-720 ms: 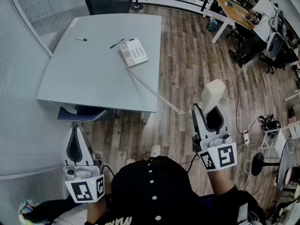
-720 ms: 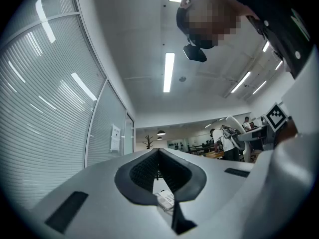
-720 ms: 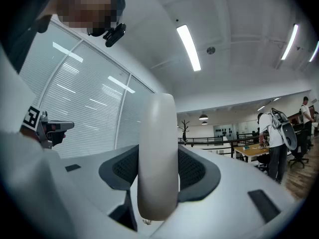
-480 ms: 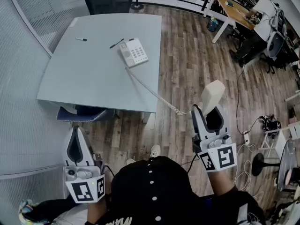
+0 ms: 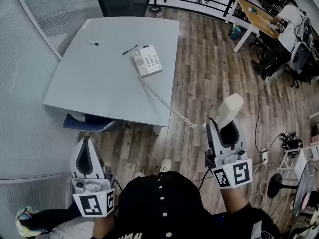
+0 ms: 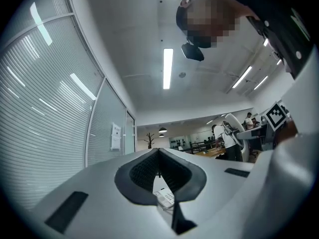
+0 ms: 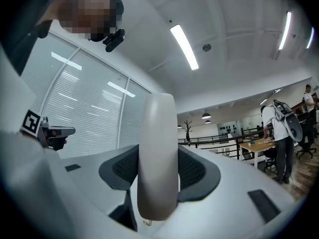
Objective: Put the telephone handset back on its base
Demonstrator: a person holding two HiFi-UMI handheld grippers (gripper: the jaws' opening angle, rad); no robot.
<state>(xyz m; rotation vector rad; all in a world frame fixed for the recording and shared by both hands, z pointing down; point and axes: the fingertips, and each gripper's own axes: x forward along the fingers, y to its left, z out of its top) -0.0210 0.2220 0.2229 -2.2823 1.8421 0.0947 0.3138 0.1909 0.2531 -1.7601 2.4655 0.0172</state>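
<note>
The white telephone base with its keypad lies on the grey table, near the right edge. A coiled cord runs from it off the table down to the cream handset. My right gripper is shut on the handset, which stands upright between its pads, well in front of the table over the wooden floor. My left gripper hangs low at the left with its jaws together and nothing in them; the base shows small through its jaw gap.
Two black pens lie on the table behind the base. A dark chair stands at the far side, a blue seat under the near edge. Glass partition at left; desks, people and floor cables at right.
The whole view has shifted: table and base now sit a little lower and further right in the picture. Both grippers hold their pose, the handset still gripped.
</note>
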